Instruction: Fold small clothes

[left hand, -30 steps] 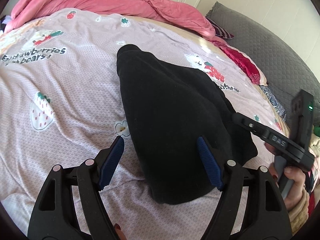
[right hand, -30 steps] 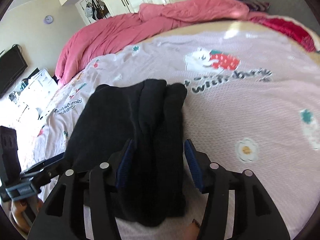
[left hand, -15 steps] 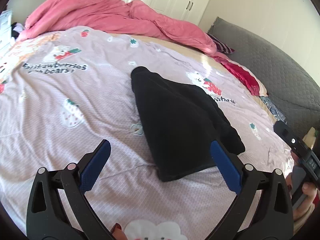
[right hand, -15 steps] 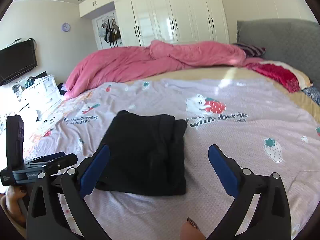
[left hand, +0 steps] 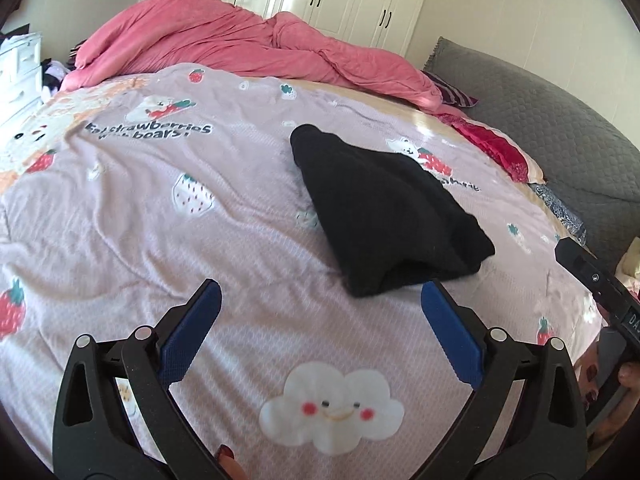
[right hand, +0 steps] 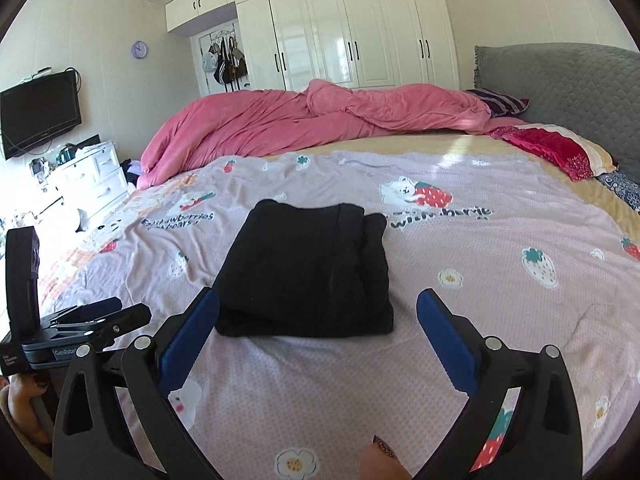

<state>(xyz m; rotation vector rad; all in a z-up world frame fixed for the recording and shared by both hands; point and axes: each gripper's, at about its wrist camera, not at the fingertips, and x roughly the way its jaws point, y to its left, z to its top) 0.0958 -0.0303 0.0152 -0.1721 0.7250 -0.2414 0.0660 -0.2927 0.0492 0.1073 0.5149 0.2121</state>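
A folded black garment lies flat on the pink printed bedsheet; it also shows in the right wrist view. My left gripper is open and empty, held back from the garment's near corner. My right gripper is open and empty, just short of the garment's near edge. The left gripper's body shows at the left of the right wrist view. The right gripper's body shows at the right edge of the left wrist view.
A crumpled pink duvet lies across the far side of the bed. A grey headboard and a red pillow stand to the right. White wardrobes, a TV and a white dresser line the walls.
Both grippers have let go of the black garment, opened wide and pulled back and up from it. The garment stays folded on the sheet.
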